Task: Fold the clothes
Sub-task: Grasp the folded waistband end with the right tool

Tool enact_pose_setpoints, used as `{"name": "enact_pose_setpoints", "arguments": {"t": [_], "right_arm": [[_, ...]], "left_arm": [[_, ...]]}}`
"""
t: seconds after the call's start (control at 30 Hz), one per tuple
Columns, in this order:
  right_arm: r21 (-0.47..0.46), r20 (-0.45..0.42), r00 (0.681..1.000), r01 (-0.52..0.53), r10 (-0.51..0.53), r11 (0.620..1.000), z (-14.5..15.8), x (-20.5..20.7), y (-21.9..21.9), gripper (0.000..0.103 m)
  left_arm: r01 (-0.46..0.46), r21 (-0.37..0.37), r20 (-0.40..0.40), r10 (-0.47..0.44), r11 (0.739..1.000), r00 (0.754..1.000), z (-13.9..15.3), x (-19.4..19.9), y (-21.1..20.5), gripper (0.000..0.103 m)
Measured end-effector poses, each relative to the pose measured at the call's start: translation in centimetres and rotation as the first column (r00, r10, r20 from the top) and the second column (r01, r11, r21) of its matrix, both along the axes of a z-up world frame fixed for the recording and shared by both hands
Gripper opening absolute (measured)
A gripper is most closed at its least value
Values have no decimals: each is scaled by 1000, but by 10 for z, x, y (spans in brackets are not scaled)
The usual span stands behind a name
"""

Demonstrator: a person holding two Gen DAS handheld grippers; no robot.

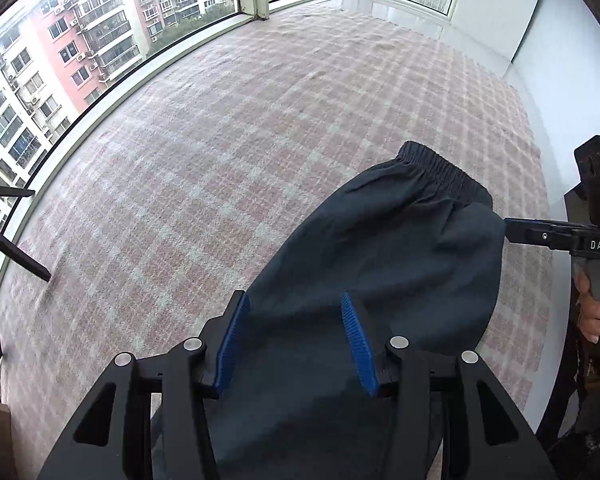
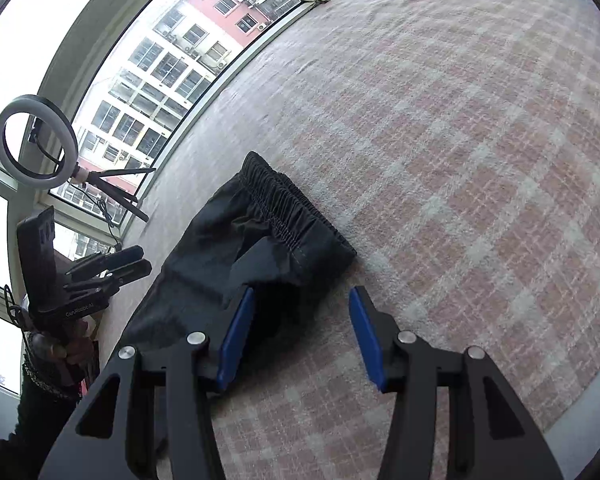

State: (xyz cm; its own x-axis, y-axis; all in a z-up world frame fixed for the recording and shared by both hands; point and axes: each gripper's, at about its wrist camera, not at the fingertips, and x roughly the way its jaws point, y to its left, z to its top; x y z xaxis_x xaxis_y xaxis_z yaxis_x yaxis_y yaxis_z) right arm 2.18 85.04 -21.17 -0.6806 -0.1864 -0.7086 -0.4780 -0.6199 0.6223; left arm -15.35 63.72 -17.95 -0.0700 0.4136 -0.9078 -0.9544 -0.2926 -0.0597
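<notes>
Dark navy shorts [image 1: 380, 264] with an elastic waistband [image 1: 440, 168] lie folded lengthwise on the pink plaid blanket [image 1: 220, 160]. My left gripper [image 1: 296, 304] is open, its blue pads straddling the leg end of the shorts just above the cloth. In the right wrist view the shorts [image 2: 240, 248] lie left of centre, waistband [image 2: 296, 212] toward the far side. My right gripper [image 2: 302, 300] is open beside the waistband corner, its left pad over the cloth edge. The right gripper also shows in the left wrist view [image 1: 512, 230], at the shorts' right edge.
The blanket covers a wide surface beside large windows [image 1: 80, 60]. A ring light [image 2: 36, 144] on a small tripod stands at the window sill. A white wall [image 1: 560, 40] borders the far right. The person's hand [image 1: 592, 312] holds the right gripper's handle.
</notes>
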Motion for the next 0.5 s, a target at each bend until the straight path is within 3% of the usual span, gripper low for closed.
{"name": "enact_pose_setpoints", "arguments": {"t": [0.17, 0.27, 0.37, 0.5], "right_arm": [[-96, 19, 999, 51, -50, 994, -15, -9, 8, 49], [-188, -12, 997, 75, -78, 979, -24, -12, 12, 49], [-254, -31, 995, 84, -95, 964, -28, -7, 16, 49], [-280, -53, 989, 115, -135, 953, -29, 18, 23, 50]], "left_arm": [[237, 81, 58, -242, 968, 969, -7, 72, 42, 46], [259, 87, 134, -269, 962, 954, -31, 85, 58, 46], [268, 19, 159, -267, 963, 950, -59, 91, 66, 45], [290, 25, 175, -290, 957, 941, -61, 96, 64, 46]]}}
